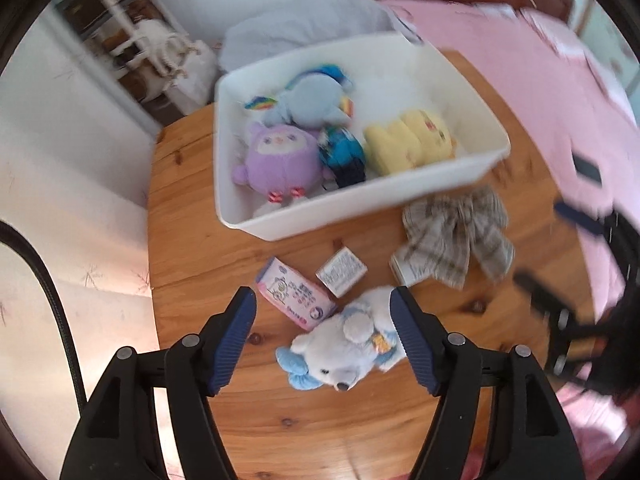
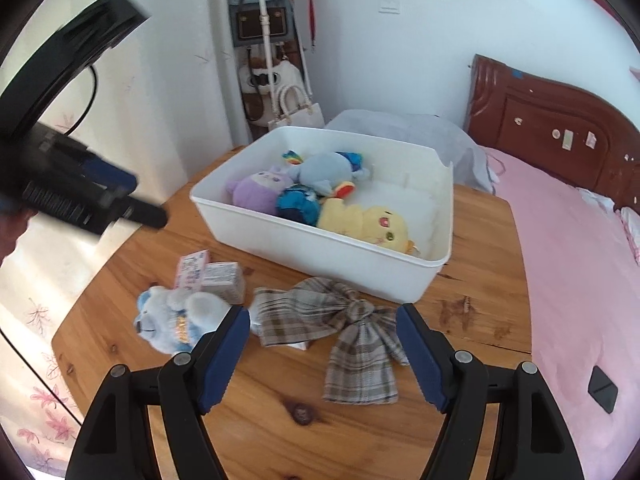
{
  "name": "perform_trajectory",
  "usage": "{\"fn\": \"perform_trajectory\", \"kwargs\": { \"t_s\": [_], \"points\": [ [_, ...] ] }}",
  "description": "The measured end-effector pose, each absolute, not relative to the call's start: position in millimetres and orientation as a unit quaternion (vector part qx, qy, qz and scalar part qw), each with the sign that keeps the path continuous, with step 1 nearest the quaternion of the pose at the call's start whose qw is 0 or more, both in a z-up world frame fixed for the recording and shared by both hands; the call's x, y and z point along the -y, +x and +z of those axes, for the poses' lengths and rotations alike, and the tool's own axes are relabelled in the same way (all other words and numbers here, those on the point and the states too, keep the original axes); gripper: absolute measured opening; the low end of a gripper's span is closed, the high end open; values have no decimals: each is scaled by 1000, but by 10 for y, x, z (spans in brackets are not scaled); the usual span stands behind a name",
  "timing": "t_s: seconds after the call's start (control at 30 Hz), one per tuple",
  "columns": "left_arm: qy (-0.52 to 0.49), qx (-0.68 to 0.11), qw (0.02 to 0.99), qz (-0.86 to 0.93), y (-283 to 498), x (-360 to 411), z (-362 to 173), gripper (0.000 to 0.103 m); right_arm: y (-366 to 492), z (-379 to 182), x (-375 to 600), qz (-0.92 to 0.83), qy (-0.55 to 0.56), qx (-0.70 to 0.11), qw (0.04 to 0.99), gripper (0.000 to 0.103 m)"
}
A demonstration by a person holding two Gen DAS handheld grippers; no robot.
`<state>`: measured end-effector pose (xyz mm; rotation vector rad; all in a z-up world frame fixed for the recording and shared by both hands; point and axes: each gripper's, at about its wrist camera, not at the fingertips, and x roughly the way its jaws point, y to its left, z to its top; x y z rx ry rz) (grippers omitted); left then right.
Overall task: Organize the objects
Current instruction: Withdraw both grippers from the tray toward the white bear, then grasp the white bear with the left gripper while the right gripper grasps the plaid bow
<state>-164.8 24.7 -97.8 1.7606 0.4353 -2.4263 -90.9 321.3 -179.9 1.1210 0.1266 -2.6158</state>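
Note:
A white bin (image 1: 352, 208) (image 2: 320, 248) on the round wooden table (image 1: 192, 248) (image 2: 480, 240) holds a purple plush (image 1: 276, 160), a blue plush (image 1: 312, 104), a dark blue toy (image 1: 342, 154) and a yellow plush (image 1: 408, 140). In front of it lie a white-and-blue bear plush (image 1: 344, 348) (image 2: 176, 320), a pink packet (image 1: 296, 296), a small box (image 1: 342, 272) and a plaid bow (image 1: 456, 240) (image 2: 352, 332). My left gripper (image 1: 324, 308) is open above the bear. My right gripper (image 2: 323, 322) is open above the bow.
A pink bed (image 2: 580, 260) with a brown headboard (image 2: 552, 128) lies to the right of the table. Bags hang on a rack (image 2: 264, 40) by the white wall behind the bin. A grey bundle (image 2: 400, 128) sits behind the bin.

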Motion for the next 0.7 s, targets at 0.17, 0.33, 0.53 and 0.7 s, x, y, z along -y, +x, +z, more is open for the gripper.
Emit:
{"fn": "perform_trajectory", "kwargs": {
  "t_s": [0.17,0.33,0.53,0.7],
  "points": [
    [598,-92,20,-796,-1726,-422,-1030,73,-1057,-1871,-3288,-905,399,-32,144,79],
    [613,-71,-8,-787,-1800,-504,-1107,73,-1185,-1972,-3321,-896,419,-2,145,79],
    [633,-38,-40,-772,-1864,-628,-1234,73,-1286,-2072,-3298,-894,429,11,132,79],
    [647,-17,-75,-758,-1902,-751,-1353,73,-1406,-2198,-3299,-886,449,24,116,79]
  ]
}}
